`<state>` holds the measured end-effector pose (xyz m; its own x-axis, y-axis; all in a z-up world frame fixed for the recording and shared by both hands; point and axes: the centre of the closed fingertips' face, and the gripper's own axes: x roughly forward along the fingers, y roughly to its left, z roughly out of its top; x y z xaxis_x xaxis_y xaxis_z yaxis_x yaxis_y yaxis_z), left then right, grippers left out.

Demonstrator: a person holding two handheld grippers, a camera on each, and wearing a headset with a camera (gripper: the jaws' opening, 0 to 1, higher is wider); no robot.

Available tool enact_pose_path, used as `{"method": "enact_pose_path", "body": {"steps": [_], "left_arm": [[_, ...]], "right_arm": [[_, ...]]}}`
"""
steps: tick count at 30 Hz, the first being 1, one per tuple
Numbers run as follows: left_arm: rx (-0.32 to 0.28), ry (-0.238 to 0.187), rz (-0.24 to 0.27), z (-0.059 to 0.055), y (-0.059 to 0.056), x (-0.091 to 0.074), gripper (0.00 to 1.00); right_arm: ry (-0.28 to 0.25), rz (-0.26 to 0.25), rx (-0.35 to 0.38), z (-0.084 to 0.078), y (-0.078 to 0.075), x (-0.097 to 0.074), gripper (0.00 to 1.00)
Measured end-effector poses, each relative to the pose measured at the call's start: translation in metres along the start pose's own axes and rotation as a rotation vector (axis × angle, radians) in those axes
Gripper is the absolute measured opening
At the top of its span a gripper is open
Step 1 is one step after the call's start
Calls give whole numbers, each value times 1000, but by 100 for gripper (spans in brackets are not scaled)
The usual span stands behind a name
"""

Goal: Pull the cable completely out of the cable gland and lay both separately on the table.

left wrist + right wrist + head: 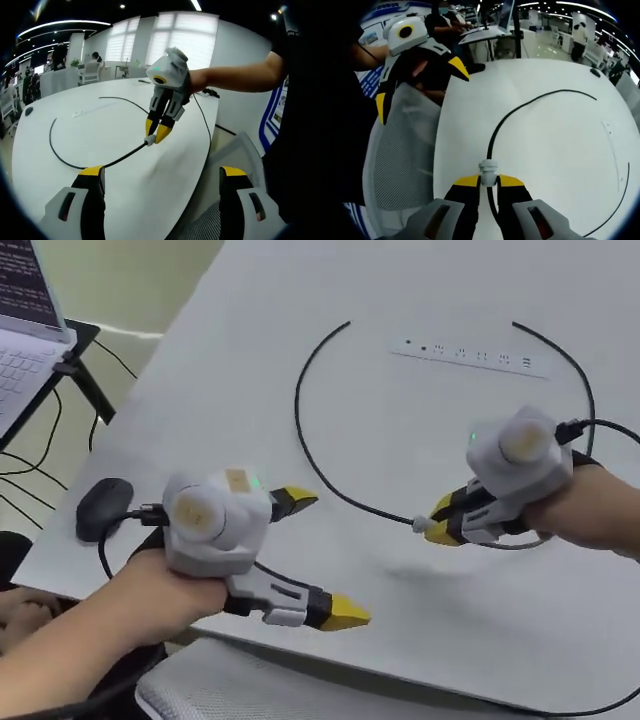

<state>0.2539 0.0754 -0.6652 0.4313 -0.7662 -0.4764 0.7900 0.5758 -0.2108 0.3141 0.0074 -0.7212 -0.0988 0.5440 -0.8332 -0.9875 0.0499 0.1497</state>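
Over the table (420, 590), cable gland (488, 169) in right gripper (488, 181) (left gripper (162, 171) wide).

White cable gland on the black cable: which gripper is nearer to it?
Right. The right gripper is shut on the white plastic cable gland. The left gripper hangs open, apart from it, at the near edge of the white table.

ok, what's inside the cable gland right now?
The black cable runs through the white gland, pinched by the right gripper. The stretch inside the gland is hidden.
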Motion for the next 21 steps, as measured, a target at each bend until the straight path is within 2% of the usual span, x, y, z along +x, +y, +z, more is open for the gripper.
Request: {"method": "enact_pose_path", "body": {"steps": [6,10,13,17,21], "left_arm": [[24,-34,1,21,-2,8,94],[32,-49,-3,30,-3,13,92],[45,-68,-12,38,-5,16,87],[25,-106,-19,52,-4,19,86],[31,-106,-31,58,-6,25,83]], "right_arm": [[24,26,-35,6,16,-18,7],[22,46,-49,11,21,-28,7],[15,29,-82,18,25,-38,7],[20,26,-114,22,32,-48,7],[16,31,-131,24,37,-55,7]]}}
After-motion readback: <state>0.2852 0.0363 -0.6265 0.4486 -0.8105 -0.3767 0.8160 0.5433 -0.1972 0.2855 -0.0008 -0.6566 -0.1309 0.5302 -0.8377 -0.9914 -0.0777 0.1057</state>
